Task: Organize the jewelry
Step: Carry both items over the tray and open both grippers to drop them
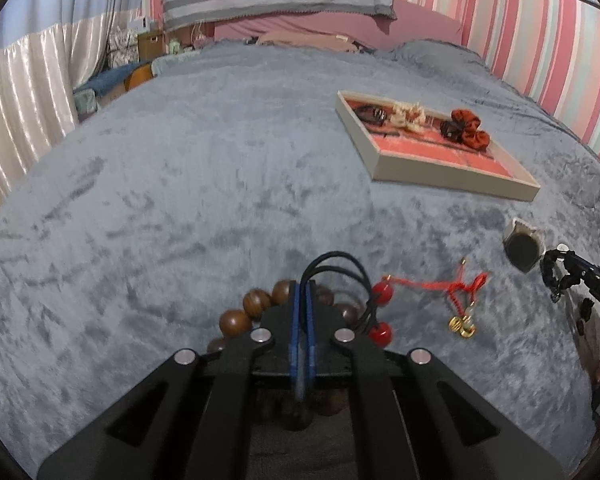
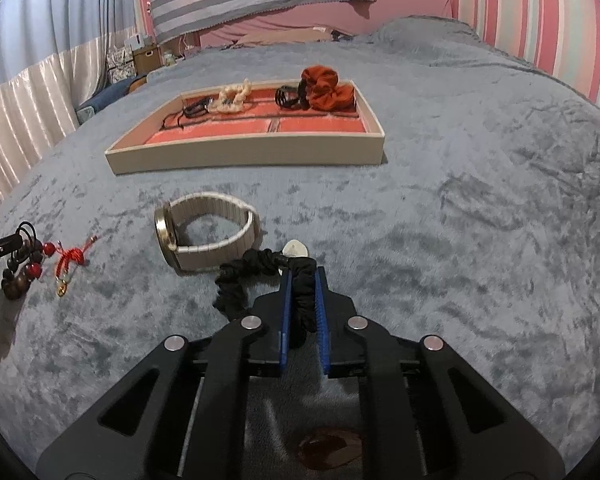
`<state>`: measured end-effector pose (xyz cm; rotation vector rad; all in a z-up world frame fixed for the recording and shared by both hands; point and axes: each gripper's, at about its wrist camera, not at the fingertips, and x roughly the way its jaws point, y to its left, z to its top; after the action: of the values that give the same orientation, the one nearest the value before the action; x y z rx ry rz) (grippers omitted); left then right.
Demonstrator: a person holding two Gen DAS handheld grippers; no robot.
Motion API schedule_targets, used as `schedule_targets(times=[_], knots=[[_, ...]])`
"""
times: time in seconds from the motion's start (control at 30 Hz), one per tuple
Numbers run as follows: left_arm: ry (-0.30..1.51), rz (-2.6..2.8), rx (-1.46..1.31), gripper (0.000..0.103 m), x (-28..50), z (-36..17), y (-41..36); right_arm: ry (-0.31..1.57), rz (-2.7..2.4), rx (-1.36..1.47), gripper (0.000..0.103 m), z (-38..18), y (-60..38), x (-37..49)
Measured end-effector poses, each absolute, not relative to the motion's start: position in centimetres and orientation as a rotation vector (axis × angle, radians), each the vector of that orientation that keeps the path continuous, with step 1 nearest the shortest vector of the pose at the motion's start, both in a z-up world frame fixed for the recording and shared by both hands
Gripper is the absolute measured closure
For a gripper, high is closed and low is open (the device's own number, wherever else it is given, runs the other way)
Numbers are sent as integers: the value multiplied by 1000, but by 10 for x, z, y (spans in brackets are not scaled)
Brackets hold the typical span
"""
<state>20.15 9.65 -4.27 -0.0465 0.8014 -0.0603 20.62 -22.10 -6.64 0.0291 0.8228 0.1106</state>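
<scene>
Clamped in the right gripper's [image 2: 303, 276] fingers, a black scrunchie [image 2: 260, 276] lies beside a watch [image 2: 204, 236] on the bed [image 2: 480, 220]. Left gripper [image 1: 303, 292] pinches a black hair tie [image 1: 340, 268] over wooden beads [image 1: 256, 308]. Far off, the tray [image 2: 244, 152] holds orange scrunchies [image 2: 326, 90], a cream scrunchie [image 2: 234, 98] and black clips [image 2: 286, 98].

Plush grey blanket [image 1: 180, 200]; glossy wooden beads [image 1: 256, 300]; matt cloth scrunchie [image 2: 304, 296].

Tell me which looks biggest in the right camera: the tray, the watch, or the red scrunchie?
1. Tray, clearly the biggest, though farthest away.
2. Watch.
3. Red scrunchie. It sits farther from the camera than the watch, so their real order is uncertain.
</scene>
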Motion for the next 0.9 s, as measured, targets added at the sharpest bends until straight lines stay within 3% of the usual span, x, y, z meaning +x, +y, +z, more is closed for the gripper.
schedule_targets(times=[0.4,0.9], knots=[[674,-93,33,100,231,22,61,712,122,11,91,-16,-228,240],[639,-195,1,100,348,65,-15,654,146,-34,91,18,-221,354]])
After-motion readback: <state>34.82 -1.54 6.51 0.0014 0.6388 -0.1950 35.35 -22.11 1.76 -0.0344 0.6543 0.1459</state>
